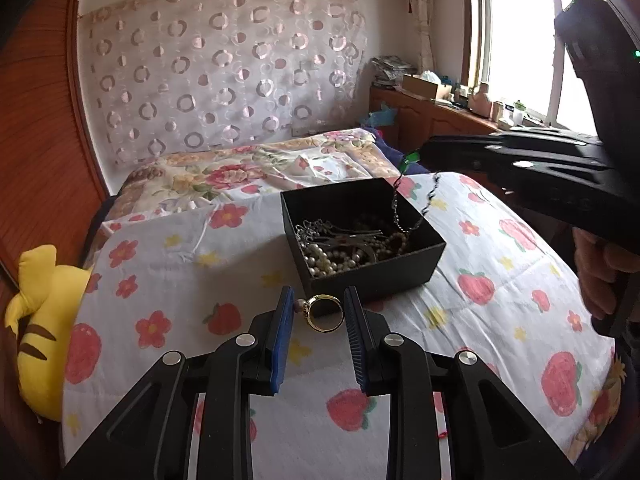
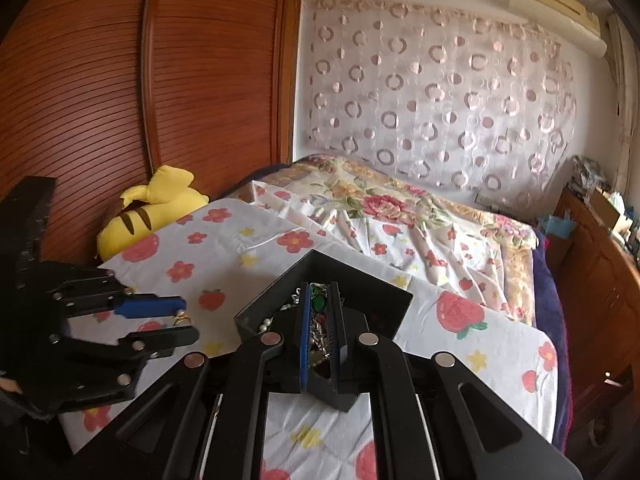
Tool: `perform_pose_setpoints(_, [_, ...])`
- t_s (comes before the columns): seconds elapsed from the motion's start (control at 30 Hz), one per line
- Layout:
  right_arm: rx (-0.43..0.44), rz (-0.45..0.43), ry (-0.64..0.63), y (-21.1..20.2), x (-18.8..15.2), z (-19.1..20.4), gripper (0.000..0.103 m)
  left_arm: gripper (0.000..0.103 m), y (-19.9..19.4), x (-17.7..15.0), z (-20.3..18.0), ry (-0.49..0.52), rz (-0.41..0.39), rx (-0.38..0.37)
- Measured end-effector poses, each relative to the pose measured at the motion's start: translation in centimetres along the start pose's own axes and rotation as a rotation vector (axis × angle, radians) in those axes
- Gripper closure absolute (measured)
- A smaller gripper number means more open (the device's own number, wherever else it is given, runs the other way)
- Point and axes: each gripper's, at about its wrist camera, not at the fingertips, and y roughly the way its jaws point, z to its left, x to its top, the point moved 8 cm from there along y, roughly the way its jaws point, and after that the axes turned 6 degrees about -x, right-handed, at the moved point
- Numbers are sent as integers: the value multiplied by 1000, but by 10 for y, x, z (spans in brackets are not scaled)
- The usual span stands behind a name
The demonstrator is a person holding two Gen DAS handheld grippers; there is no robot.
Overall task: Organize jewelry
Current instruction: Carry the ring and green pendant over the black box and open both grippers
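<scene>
A black open box (image 1: 416,258) sits on the flowered bedsheet, holding pearl strands (image 1: 332,260) and several tangled chains. A gold ring (image 1: 324,313) with a small pearl lies on the sheet just in front of the box, between the blue pads of my left gripper (image 1: 318,304), which is open around it. My right gripper (image 2: 320,312) hangs over the box (image 2: 384,300), shut on a dark chain (image 1: 404,208) with a green stone (image 2: 319,302); the chain dangles into the box. The left gripper (image 2: 176,318) and ring (image 2: 183,319) also show in the right wrist view.
A yellow plush toy (image 1: 44,320) lies at the bed's left edge against a wooden wardrobe (image 2: 120,100). A floral quilt (image 1: 248,172) lies behind the box. A wooden cabinet (image 1: 432,116) with clutter stands under the window at right.
</scene>
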Motion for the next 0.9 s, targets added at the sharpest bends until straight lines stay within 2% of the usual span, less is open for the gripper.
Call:
perform_pose_setpoints(0.17, [27, 62, 59, 29, -7, -7, 93, 79, 8, 12, 6, -10, 1, -5])
perform_pose_setpoints(0.33, [15, 88, 87, 38, -15, -14, 92, 79, 23, 27, 11, -9, 6, 10])
perform_pose_setpoints(0.57, [-6, 76, 81, 21, -19, -25, 90, 79, 49, 44, 8, -5, 22, 5])
perform_pose_setpoints(0.9, [-20, 76, 121, -6, -51, -51, 89, 79, 91, 55, 7, -26, 64, -10])
